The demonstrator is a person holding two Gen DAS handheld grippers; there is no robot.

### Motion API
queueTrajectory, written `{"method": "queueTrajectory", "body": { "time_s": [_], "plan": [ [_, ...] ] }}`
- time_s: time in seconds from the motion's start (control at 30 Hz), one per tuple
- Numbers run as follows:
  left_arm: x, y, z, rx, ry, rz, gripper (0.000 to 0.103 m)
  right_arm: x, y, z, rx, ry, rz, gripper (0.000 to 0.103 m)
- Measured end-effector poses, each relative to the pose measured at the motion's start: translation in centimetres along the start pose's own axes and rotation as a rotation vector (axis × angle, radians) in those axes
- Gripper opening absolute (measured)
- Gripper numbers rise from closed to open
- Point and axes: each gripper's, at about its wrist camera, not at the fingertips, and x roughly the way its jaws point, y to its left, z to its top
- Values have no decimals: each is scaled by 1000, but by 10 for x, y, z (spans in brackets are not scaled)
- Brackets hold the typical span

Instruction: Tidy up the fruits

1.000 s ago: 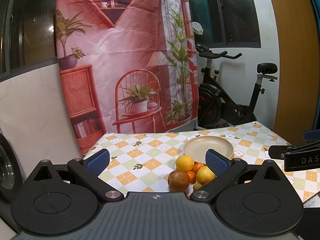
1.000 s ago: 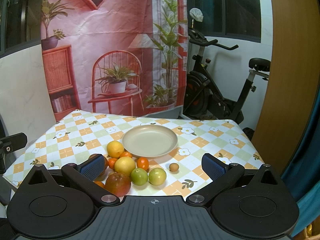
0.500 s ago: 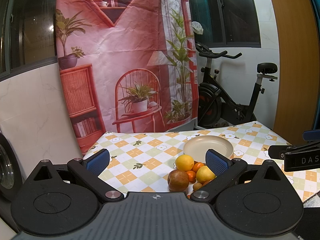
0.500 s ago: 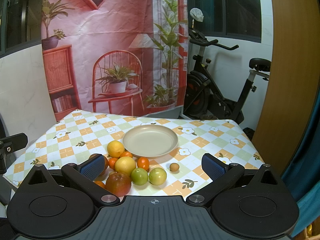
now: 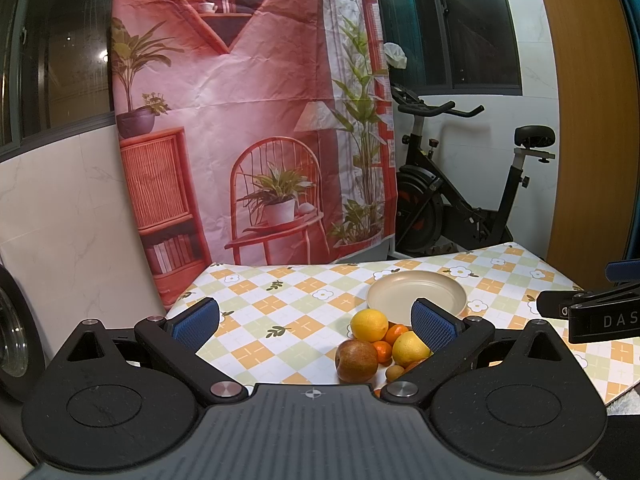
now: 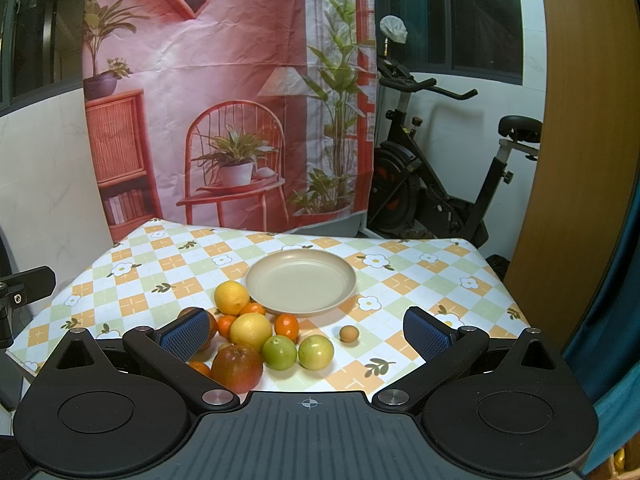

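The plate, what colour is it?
The plate is plain beige, seen best in the right wrist view.

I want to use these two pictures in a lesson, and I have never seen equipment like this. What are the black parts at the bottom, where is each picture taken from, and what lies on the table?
There is no robot here. A person holds a two-finger grasping tool in each hand, and a camera on each looks forward along its fingers. One picture comes from the left tool, the other from the right tool. Both stand open and hold nothing. On the checked tablecloth sits an empty beige plate. Beside it lies a cluster of fruit: two yellow citrus, a red apple, two green fruits, several small oranges, and one small brown fruit apart from the rest.
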Motion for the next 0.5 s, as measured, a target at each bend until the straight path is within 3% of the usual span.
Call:
{"method": "queueTrajectory", "body": {
  "time_s": [0.13,0.23,0.37,0.5],
  "plan": [
    [3,3,0,-9,12,-16,103,-3,0,3,4,-15,28,103],
    [11,11,1,-34,26,-37,103,-5,-6,5,20,-76,66,103],
    [34,24,3,-68,53,-4,103,3,-16,3,-14,-181,71,103],
    [58,33,6,-84,65,-4,101,27,-25,1,-24,-223,61,103]
  ]
}}
